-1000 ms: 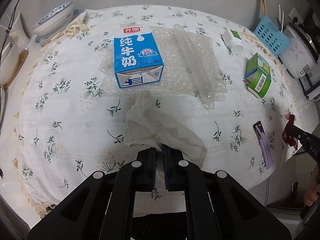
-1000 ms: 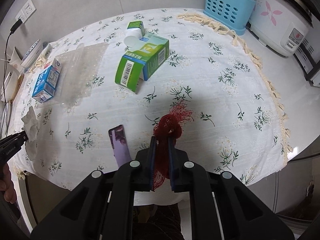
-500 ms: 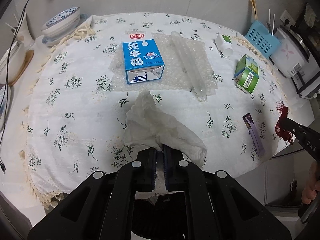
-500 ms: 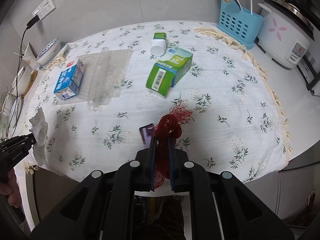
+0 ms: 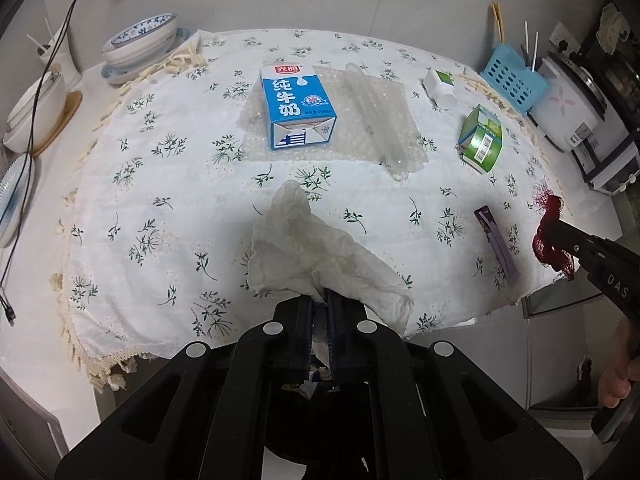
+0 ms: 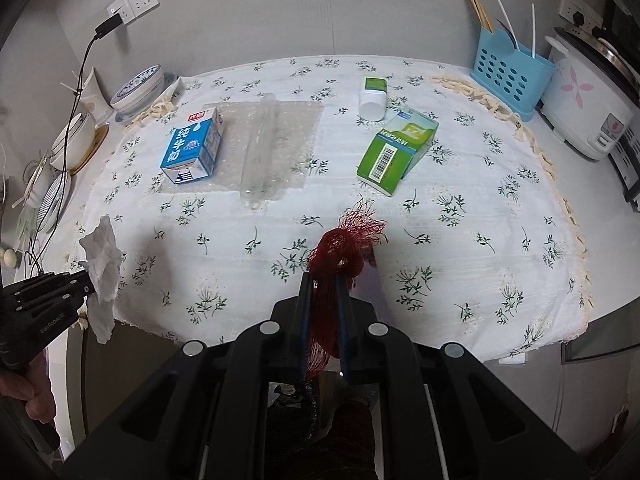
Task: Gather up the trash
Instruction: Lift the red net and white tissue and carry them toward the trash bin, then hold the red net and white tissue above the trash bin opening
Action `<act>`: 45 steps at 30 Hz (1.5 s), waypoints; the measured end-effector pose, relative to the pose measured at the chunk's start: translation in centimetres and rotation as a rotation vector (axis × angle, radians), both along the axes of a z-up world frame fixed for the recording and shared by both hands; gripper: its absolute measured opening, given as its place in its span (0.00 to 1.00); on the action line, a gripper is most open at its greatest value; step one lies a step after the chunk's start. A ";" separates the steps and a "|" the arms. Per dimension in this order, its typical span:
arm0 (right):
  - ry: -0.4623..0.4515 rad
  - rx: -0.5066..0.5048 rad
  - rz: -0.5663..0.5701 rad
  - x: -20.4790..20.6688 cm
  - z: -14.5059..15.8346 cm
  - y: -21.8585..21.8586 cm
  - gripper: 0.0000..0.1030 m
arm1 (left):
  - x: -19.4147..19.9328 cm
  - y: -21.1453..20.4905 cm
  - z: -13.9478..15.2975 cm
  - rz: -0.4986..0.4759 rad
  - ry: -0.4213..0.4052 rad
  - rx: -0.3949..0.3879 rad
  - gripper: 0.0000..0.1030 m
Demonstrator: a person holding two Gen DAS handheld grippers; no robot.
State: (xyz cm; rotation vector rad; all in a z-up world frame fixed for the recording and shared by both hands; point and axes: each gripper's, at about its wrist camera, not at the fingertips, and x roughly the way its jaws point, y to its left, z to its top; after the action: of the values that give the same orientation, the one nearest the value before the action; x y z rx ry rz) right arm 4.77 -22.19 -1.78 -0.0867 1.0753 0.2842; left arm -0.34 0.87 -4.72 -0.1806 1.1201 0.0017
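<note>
Two grippers are both closed on trash above the near edge of the floral tablecloth (image 5: 140, 200): the left gripper (image 5: 320, 304) pinches a crumpled white tissue (image 5: 308, 256), which stands up from its fingers, and the right gripper (image 6: 323, 280) clamps a red mesh net (image 6: 340, 248) bunched over its tips. On the tablecloth, a blue milk carton (image 5: 296, 106) lies on a bubble wrap sheet (image 5: 384, 128) near the centre, a green carton (image 6: 396, 148) and a white bottle (image 6: 373, 98) lie to its right, and a purple wrapper (image 5: 496, 240) lies near the front edge. Beyond the cloth's right side stand a blue utensil holder (image 6: 508, 76) and a rice cooker (image 6: 592, 100).
</note>
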 end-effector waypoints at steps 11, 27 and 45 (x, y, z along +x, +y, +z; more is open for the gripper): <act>0.005 0.018 0.066 -2.0 0.0 3.0 0.10 | -2.8 0.8 0.2 0.011 -0.003 -0.002 0.05; 0.033 0.026 0.140 -5.7 -1.4 5.6 0.10 | -7.5 2.1 -0.9 0.034 0.014 -0.009 0.05; 0.133 0.023 0.201 -9.8 -8.9 6.3 0.10 | -11.9 2.2 -7.8 0.024 0.075 -0.030 0.05</act>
State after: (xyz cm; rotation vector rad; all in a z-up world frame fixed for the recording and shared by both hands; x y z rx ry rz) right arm -5.03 -15.86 -10.64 -0.1579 1.1971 0.4888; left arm -12.25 3.10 -12.57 -0.2225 1.1932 0.0136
